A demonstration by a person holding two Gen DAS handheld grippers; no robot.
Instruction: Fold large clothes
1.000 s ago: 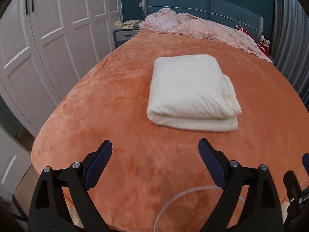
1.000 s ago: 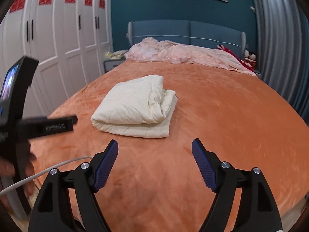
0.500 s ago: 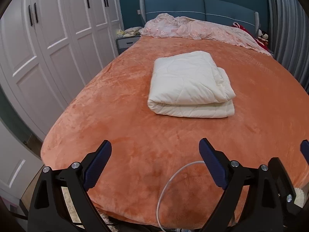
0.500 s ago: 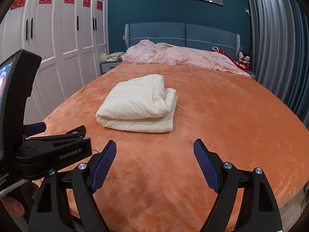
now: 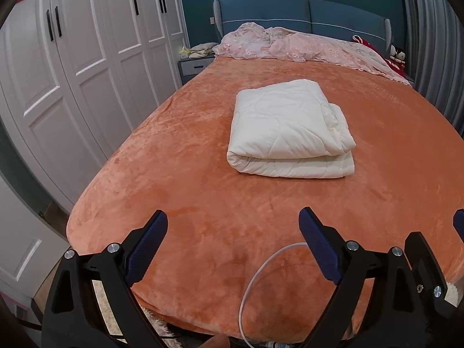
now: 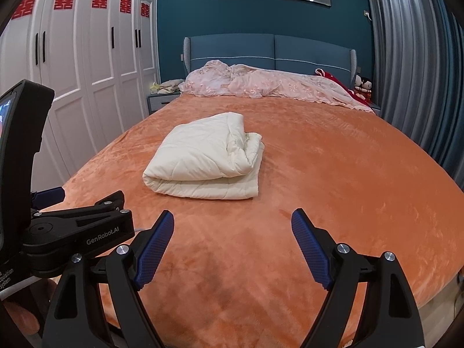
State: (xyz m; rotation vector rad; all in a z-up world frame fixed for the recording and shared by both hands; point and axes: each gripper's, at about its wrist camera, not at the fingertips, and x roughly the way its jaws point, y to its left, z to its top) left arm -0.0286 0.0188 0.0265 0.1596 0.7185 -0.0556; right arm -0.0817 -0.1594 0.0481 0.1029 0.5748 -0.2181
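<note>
From a second ago to now my view has pulled back and tipped up: the quilt sits further from both cameras, and more of the wardrobe and headboard shows. The quilt itself has not changed shape; it lies as a thick, squared bundle on the bed, nearer the foot than the pink cover bunched at the headboard, and a little toward the wardrobe side. I read that as the fold being done, or nearly so, and the tongs as backing off rather than going in again.

The left tongs stand wide open with nothing between the pads, hanging over the foot edge of the bed and angled down at it, well short of the quilt. A white cable loops under them. The right tongs have just been opening a little more and are spread wide too, empty, also short of the quilt and pointed at the bedspread. In the right view the left unit is close alongside, on the wardrobe side, with a hand partly visible under it.
</note>
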